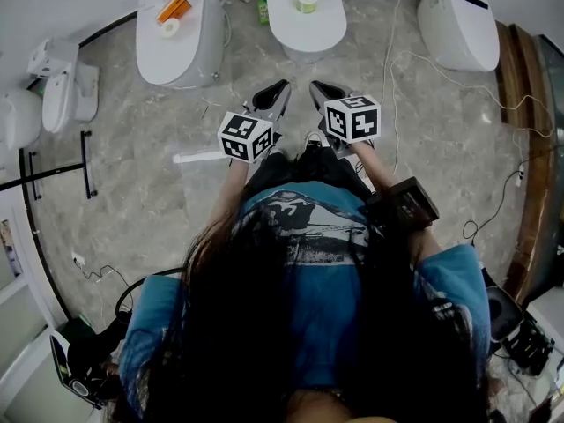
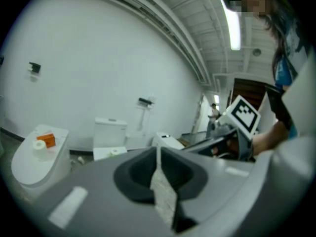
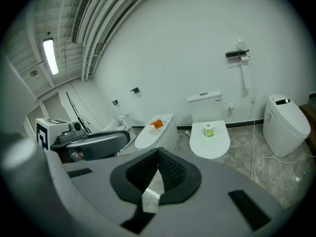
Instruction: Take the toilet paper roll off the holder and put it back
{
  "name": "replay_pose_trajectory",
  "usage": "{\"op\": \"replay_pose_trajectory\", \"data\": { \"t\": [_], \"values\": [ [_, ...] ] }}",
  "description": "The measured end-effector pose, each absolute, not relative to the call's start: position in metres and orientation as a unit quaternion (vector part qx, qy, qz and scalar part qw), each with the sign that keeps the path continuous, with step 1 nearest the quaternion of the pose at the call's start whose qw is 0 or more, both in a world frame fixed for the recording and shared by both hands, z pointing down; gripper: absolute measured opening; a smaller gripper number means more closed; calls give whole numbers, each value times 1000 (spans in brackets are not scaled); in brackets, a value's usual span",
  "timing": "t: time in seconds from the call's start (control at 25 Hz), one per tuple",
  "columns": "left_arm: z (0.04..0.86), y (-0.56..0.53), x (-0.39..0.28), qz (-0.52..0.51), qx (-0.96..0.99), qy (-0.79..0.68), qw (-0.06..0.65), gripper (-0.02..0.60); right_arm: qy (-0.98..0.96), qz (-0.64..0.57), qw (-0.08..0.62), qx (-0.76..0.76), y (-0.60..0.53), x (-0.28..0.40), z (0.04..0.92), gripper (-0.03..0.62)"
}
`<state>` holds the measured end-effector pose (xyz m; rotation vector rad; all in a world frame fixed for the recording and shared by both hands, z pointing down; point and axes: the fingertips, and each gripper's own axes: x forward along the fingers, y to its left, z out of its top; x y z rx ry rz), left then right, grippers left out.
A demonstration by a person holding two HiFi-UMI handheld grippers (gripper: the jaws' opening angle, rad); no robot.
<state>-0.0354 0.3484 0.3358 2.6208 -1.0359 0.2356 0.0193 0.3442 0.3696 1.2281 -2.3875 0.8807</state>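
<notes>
left gripper, right gripper closed, empty

**Roll off its holder, standing on a toilet lid**

The small toilet paper roll in a yellow-green wrapper stands on end, core hole facing up, on the closed white toilet lid of the centre toilet. The dark wall-mounted paper holder sits high on the white wall above that toilet's cistern, well apart from the roll.
</notes>
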Motion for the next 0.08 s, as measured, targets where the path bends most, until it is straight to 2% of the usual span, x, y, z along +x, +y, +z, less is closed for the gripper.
{"op": "replay_pose_trajectory", "data": {
  "t": [0.08],
  "values": [
    [334, 342, -38, 79, 915, -365, 152, 14, -837, 305, 159, 426, 338, 16, 369, 15]
  ]
}}
